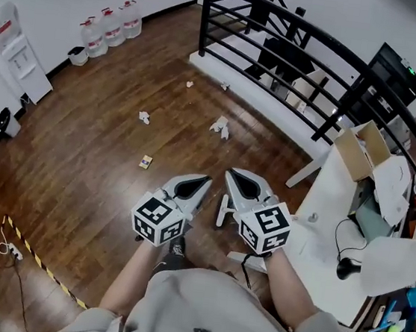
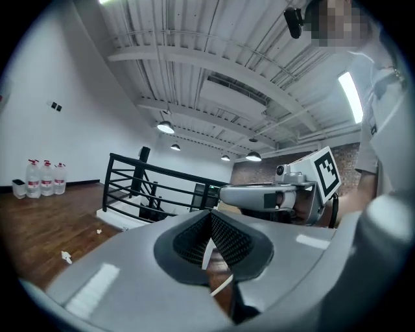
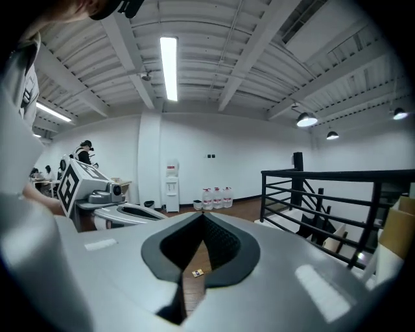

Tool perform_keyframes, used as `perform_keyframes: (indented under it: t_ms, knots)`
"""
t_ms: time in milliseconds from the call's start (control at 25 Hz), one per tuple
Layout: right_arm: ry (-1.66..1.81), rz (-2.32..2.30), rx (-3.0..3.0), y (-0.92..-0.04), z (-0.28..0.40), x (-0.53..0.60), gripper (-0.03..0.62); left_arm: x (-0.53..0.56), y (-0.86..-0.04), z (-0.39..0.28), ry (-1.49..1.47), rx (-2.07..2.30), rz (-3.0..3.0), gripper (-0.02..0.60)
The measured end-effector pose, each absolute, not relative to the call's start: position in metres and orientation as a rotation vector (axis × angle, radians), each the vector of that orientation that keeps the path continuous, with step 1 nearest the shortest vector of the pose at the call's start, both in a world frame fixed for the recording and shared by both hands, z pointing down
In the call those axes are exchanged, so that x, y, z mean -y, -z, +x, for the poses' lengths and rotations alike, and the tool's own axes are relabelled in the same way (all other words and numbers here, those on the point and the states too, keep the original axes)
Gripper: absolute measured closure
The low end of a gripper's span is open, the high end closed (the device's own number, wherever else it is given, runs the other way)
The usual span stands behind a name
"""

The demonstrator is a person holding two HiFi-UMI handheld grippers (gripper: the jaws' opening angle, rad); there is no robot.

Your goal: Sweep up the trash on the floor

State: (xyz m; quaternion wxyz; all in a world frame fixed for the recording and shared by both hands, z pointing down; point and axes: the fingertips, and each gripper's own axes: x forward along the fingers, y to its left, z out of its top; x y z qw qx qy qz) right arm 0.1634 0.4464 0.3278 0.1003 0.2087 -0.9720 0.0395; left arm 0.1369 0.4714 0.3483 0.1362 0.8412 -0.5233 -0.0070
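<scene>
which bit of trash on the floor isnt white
The small flat yellowish packet, the lowest piece of litter in the head view. The crumpled paper scraps farther up that view are all white.

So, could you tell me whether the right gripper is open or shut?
Shut: in its own view the right gripper has its tips together, with nothing held between them.

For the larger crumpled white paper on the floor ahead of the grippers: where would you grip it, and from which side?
Probably pinch the crumpled paper across its raised folds, from straight above: it lies low on the wooden floor, apart from the railing, offering no handle.
</scene>
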Motion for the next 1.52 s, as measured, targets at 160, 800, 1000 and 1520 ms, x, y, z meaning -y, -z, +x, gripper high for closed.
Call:
perform_keyframes:
  t_ms: [160, 800, 1000, 1520]
  knots:
    - [-0.138, 0.789, 2.805, -0.334, 0.155, -0.424, 0.594, -0.45, -0.357, 0.121, 0.008, 1.378, 2.498, 0.577]
    - [-0.399, 1.319, 2.479, -0.401, 0.29, -0.402, 0.594, -0.403, -0.436, 0.238, -0.232, 0.821, 2.641, 0.577]
    - [-0.494, 1.463, 2.351, -0.427, 0.349, -0.405, 0.571, -0.395, -0.466, 0.284, -0.278, 0.684, 2.665, 0.577]
    - [-0.663, 1.66, 2.031, -0.497, 0.483, -0.407, 0.365, -0.404, -0.529, 0.374, -0.405, 0.39, 2.642, 0.472]
